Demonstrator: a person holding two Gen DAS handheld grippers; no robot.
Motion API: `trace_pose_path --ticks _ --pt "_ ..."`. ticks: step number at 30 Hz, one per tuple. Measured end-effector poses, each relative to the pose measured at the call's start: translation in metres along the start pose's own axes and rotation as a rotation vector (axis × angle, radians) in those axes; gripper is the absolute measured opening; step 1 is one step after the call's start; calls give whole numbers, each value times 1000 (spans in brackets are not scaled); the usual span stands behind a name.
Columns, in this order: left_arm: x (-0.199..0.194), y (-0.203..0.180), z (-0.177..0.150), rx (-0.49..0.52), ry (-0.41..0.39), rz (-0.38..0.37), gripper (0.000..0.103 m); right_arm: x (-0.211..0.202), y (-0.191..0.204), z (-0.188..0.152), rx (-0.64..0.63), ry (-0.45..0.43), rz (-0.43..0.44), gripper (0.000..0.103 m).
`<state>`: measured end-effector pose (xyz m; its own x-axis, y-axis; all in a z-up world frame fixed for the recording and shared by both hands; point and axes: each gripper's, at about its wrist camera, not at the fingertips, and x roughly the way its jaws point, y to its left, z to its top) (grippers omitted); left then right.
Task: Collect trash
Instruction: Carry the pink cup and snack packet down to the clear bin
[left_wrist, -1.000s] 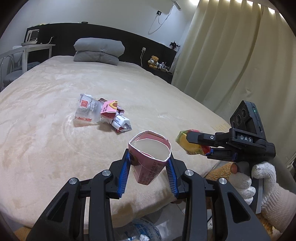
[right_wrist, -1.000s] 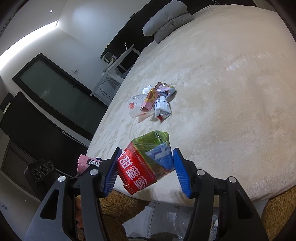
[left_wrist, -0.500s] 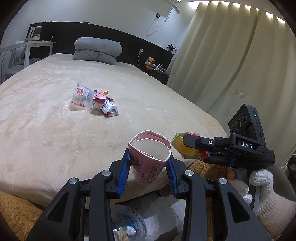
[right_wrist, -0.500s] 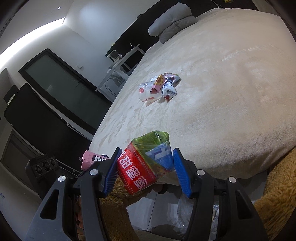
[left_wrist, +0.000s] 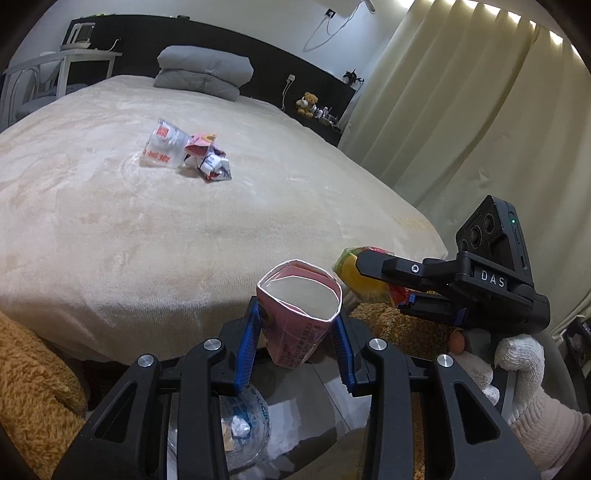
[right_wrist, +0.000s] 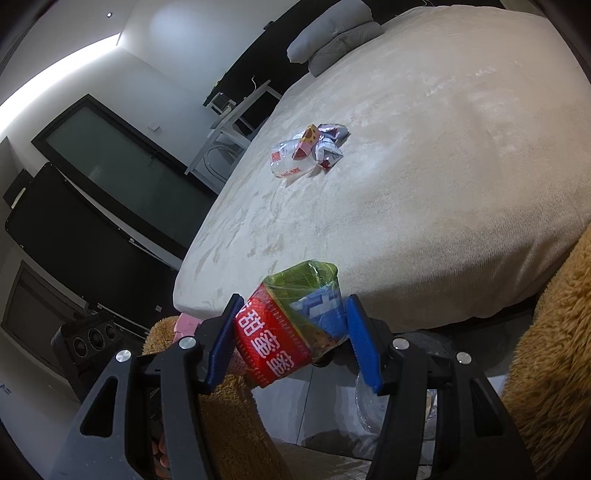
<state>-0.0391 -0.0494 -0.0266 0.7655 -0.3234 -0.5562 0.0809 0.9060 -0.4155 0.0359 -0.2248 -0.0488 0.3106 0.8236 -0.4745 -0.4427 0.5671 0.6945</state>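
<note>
Both claws now hang off the near edge of the bed (left_wrist: 192, 236), over the floor, where a second ago they were above the mattress. The leftover wrappers (left_wrist: 184, 153) lie farther off. A clear bag of trash (left_wrist: 240, 424) has come into view below the left claw (left_wrist: 295, 343), and more floor shows under the right claw (right_wrist: 291, 332).

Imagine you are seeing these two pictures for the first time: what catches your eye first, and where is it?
Up front, the left gripper is shut on a pink carton with its open mouth upward, and the right gripper clamps a red and green wrapper. Beyond them, a small pile of crumpled packets lies alone in the middle of the beige bed.
</note>
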Motion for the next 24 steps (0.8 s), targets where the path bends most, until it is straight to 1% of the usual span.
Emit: trace_pose_path --ticks 2,4,8,13,16,18,24 --pt "7 3 -4 -24 37 11 36 4 -3 -4 13 17 -7 56" --pt "14 7 -8 -44 73 33 36 10 -6 -9 22 36 -34 56" --pt "27 12 -14 -54 131 70 36 24 -13 -17 50 91 -76 56" --pt "48 25 -24 -95 231 121 36 47 -25 -27 98 172 -128 56" --pt "60 33 -31 -114 287 155 36 58 -32 -30 124 203 -153 56" --pt "69 38 -36 -136 323 160 36 65 -34 -31 134 227 -171 56" --pt "95 50 -50 -174 435 203 36 93 -54 -36 227 315 -231 56"
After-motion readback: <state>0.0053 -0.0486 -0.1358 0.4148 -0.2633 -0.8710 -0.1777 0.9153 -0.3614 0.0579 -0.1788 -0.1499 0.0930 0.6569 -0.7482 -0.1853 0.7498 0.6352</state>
